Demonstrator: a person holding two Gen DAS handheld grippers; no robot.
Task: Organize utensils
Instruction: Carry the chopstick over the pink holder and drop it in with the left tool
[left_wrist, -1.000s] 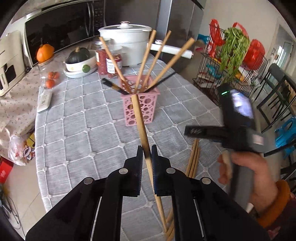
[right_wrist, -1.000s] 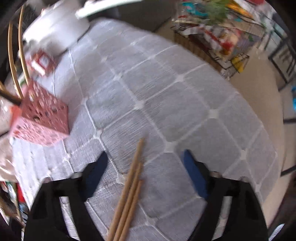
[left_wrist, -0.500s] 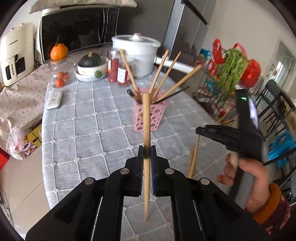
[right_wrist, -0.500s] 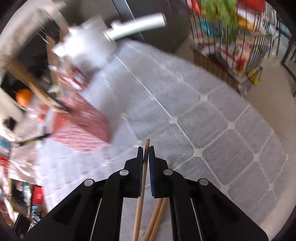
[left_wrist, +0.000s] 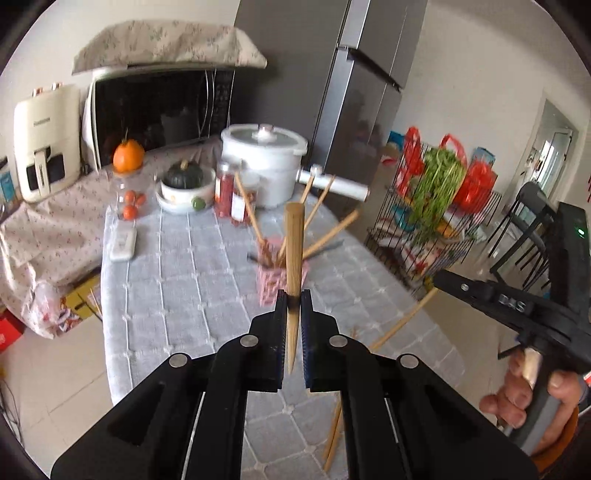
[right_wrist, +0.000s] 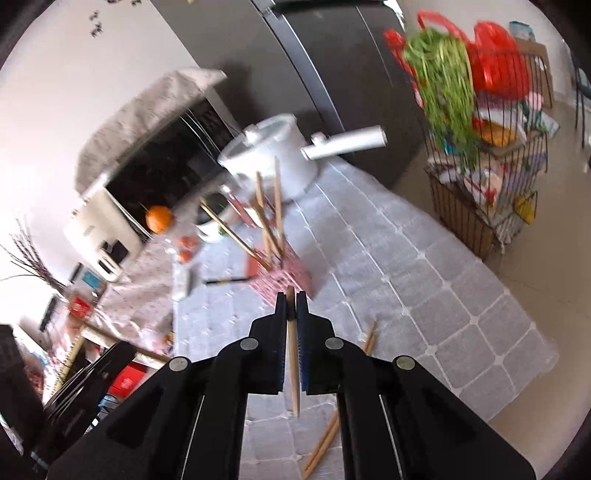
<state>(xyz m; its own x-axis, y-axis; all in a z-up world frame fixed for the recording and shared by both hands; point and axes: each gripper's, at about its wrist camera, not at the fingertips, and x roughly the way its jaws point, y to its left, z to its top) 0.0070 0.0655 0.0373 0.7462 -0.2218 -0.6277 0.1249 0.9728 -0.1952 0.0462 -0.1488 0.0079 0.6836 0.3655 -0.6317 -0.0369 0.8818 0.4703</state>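
The left gripper (left_wrist: 293, 298), lower centre of the left wrist view, is nearly pressed together & pinches one wooden chopstick (left_wrist: 294, 258). This chopstick stands about upright betw. the pads; its thick end rises above the gripper, its thin end hangs below.

The right gripper (right_wrist: 291, 302), lower centre of the right wrist view, is also almost closed, pinching a second chopstick (right_wrist: 293, 362). Only a short piece shows above the tips; the longer thin part goes down betw. the fingers.

The pink holder (left_wrist: 279, 282) stands on the table (left_wrist: 177, 288) in the centre of the left wrist view, just behind the held chopstick. Several chopsticks stick out of it, fanned in diff. directions. In the right wrist view the holder (right_wrist: 291, 275) is in the centre, right above the gripper tips.

Loose chopsticks (right_wrist: 325, 441) lie on the grey checked cloth at the bottom of the right wrist view, near the table edge.

A white pot (left_wrist: 264, 162) w/ a long handle is behind the holder, upper centre.
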